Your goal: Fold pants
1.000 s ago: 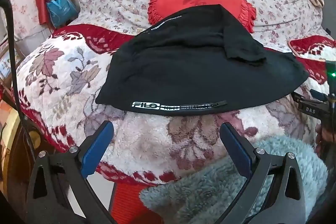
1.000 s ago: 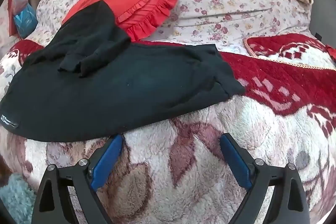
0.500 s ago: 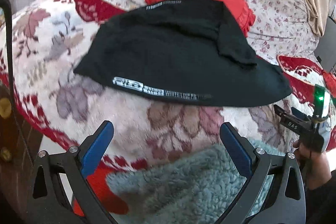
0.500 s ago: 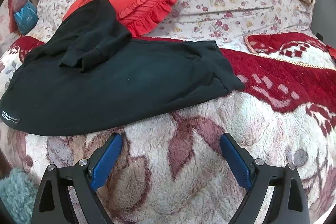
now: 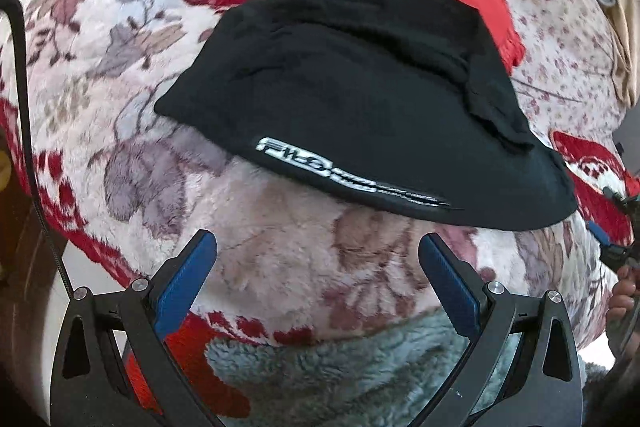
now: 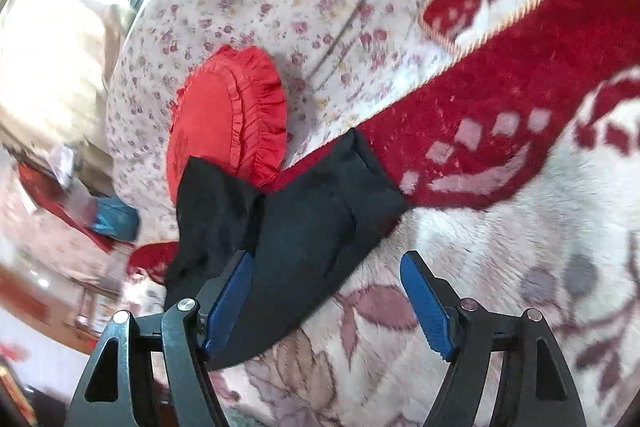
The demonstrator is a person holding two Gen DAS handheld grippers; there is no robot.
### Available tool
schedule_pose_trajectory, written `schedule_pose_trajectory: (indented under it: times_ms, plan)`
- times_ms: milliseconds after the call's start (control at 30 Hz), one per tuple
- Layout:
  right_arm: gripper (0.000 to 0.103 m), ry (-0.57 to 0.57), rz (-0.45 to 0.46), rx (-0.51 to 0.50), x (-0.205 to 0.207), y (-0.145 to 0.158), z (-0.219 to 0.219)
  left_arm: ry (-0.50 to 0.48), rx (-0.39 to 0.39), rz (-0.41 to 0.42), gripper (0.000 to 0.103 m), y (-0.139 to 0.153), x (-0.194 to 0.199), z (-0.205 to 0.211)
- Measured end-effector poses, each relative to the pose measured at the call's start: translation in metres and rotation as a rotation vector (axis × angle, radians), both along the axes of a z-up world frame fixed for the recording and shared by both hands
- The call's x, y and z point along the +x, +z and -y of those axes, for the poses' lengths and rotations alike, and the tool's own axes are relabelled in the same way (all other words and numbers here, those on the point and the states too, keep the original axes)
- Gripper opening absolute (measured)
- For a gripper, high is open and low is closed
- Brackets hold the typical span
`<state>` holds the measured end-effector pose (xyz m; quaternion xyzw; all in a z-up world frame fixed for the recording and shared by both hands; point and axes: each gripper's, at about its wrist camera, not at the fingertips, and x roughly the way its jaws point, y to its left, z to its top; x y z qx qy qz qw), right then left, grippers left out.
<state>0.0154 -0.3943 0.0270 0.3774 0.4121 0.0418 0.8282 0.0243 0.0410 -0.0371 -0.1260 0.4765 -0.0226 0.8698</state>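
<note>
A bed is covered by a plush blanket with red and mauve leaf patterns; behind it, a floral sheet fills the upper frame. Black pants are spread mid-frame on the blanket, their top edge overlapping a red cushion. The left gripper is held spread, empty, below the pants. The right gripper is closing, its pads not yet pressing the cloth.

- I see one pair of black pants.
- One red ruffled cushion behind the pants.
- One fleece blanket under the pants.
</note>
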Motion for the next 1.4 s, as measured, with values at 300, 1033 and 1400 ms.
schedule_pose_trajectory:
  times_ms: [300, 1033, 1400]
  plan:
    - [0.059, -0.047, -0.094, 0.108, 0.038, -0.036, 0.014, 0.020, 0.065, -0.023, 0.102, -0.008, 0.002, 0.003]
    - [0.069, 0.235, -0.071, -0.445, 0.006, -0.027, -0.081, -0.090, 0.267, 0.019, 0.102, -0.001, -0.005, 0.053]
    - [0.055, 0.353, 0.079, -0.669, -0.012, 0.001, -0.125, -0.087, 0.295, 0.004, 0.102, -0.003, -0.008, 0.058]
